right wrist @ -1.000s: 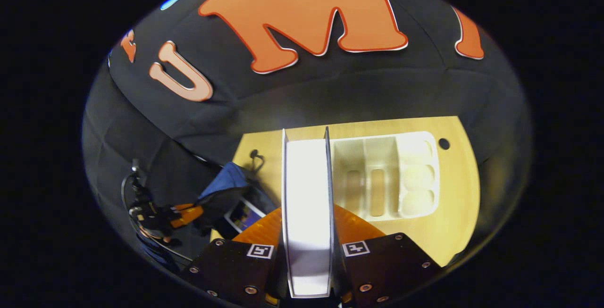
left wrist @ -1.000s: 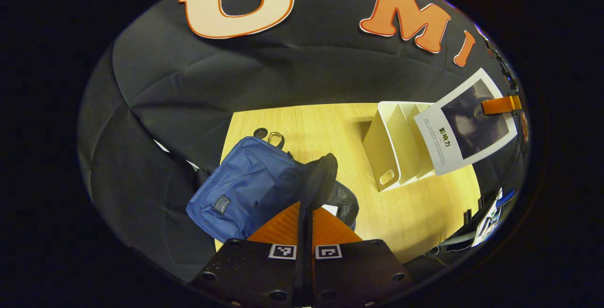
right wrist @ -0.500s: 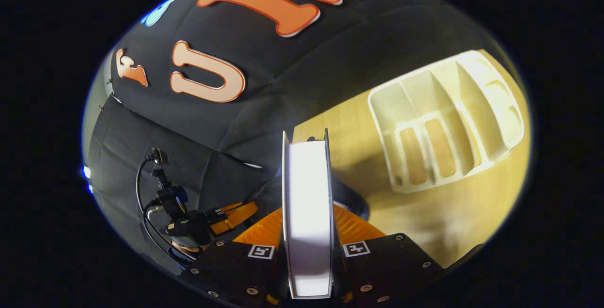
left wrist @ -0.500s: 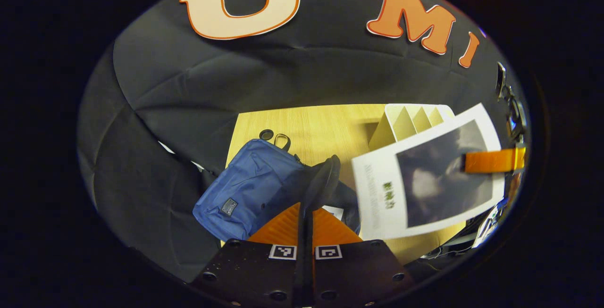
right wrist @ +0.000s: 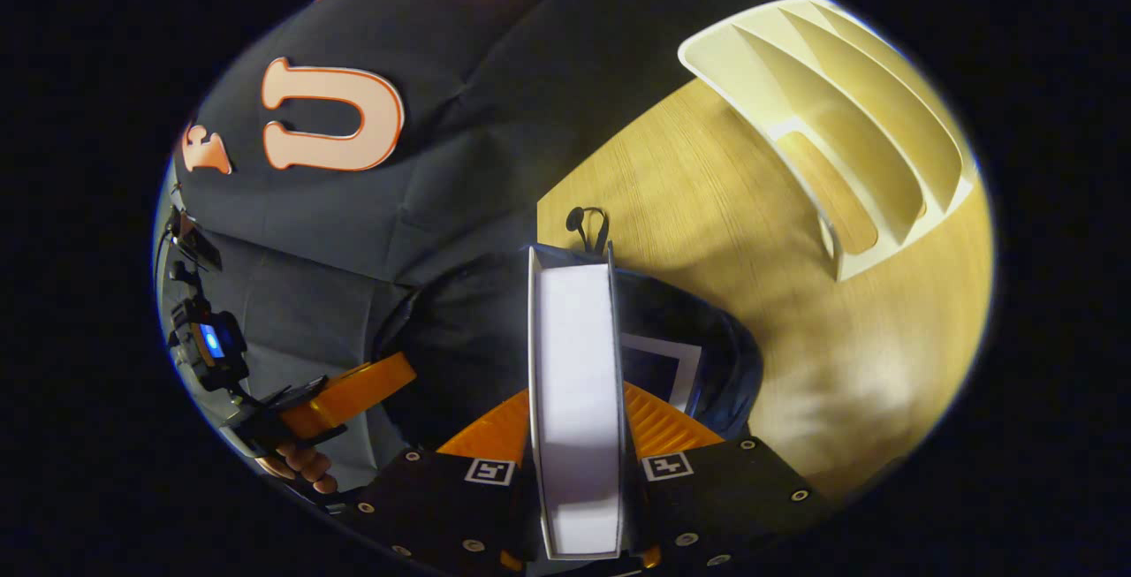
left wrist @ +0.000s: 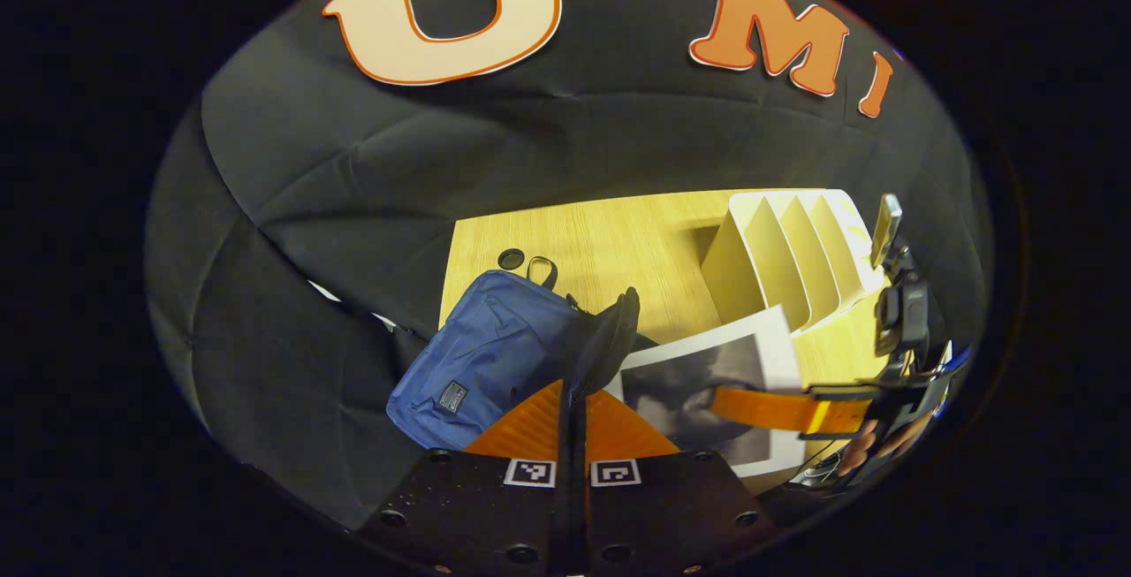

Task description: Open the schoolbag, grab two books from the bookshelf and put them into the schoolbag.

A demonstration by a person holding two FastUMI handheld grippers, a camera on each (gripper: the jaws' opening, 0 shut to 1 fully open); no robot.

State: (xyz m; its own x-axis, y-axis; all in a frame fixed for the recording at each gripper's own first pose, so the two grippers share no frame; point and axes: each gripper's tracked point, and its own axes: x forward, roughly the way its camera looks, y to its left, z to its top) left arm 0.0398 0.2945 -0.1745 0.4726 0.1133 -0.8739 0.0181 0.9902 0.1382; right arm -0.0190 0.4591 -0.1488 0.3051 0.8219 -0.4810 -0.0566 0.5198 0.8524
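Note:
The blue schoolbag [left wrist: 495, 347] lies on the wooden table, and my left gripper [left wrist: 573, 393] is shut on its black flap [left wrist: 610, 334], holding the mouth open. My right gripper [right wrist: 576, 396] is shut on a white book [right wrist: 574, 356], seen edge-on, right above the bag's open mouth [right wrist: 459, 338]. Another book [right wrist: 658, 367] lies inside the bag. In the left gripper view the held book [left wrist: 698, 383] shows its dark cover picture, gripped by the right gripper [left wrist: 778, 409] just right of the flap. The white bookshelf [left wrist: 786, 259] stands at the back right.
The bookshelf [right wrist: 848, 117] lies up and to the right in the right gripper view, with bare table [right wrist: 707, 206] between it and the bag. A small black disc [left wrist: 511, 257] sits by the bag's carry loop. A hand [right wrist: 300, 462] holds the left gripper [right wrist: 353, 391].
My right gripper has carried the book away from the bookshelf, leftward and down, to just over the open bag. The left gripper has kept hold of the flap, barely moving.

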